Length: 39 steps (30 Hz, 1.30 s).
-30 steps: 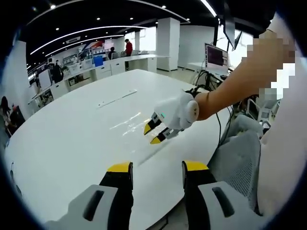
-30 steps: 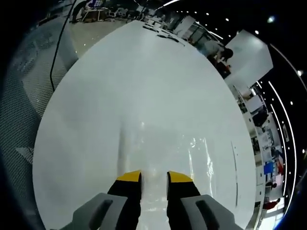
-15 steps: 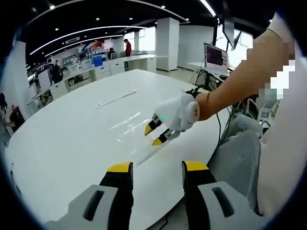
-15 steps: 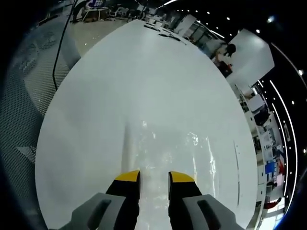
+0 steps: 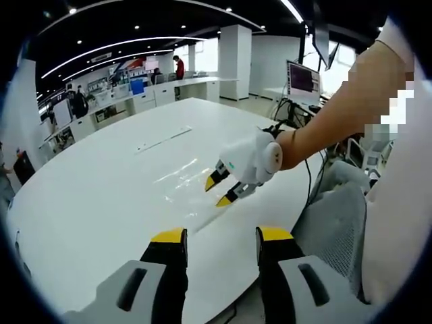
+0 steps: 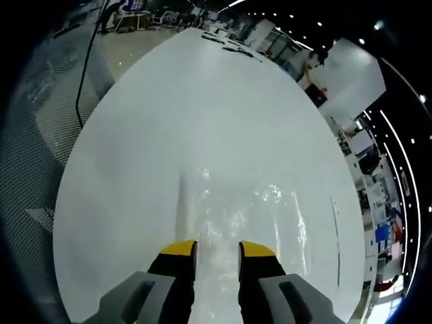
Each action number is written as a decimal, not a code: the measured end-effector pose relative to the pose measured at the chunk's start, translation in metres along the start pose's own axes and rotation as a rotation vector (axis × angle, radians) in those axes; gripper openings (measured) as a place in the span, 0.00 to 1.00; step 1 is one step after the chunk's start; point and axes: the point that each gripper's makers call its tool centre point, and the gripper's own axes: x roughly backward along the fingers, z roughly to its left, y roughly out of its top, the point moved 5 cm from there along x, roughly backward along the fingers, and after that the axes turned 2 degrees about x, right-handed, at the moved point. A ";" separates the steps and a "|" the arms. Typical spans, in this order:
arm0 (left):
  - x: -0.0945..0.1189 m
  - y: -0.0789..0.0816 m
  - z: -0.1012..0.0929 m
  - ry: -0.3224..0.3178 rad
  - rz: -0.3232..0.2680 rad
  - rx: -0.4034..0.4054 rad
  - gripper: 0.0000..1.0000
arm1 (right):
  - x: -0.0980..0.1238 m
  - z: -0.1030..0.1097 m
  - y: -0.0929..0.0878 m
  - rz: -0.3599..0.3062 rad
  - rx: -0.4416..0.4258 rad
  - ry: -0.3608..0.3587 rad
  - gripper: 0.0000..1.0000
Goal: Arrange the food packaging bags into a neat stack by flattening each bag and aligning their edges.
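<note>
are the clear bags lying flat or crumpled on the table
Flat: the clear bags lie spread on the white table, only glints and a straight edge showing.

Clear bags (image 6: 236, 216) flat on table (image 6: 202, 108)

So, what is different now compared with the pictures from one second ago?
In the left gripper view the right gripper has lifted slightly above the clear bags and moved a little to the right. In the right gripper view more of the bags shows ahead of its jaws as it backs off. Nothing was gripped or released. The left gripper stays open over the white table, and the bags lie where they were.
</note>
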 end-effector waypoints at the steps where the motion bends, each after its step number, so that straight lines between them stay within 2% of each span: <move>1: 0.000 0.000 0.000 0.000 0.000 -0.001 0.38 | 0.001 0.000 0.000 0.001 0.000 0.000 0.22; 39: 0.002 -0.005 -0.002 -0.001 0.008 -0.010 0.39 | 0.012 0.009 -0.008 -0.033 -0.127 -0.001 0.29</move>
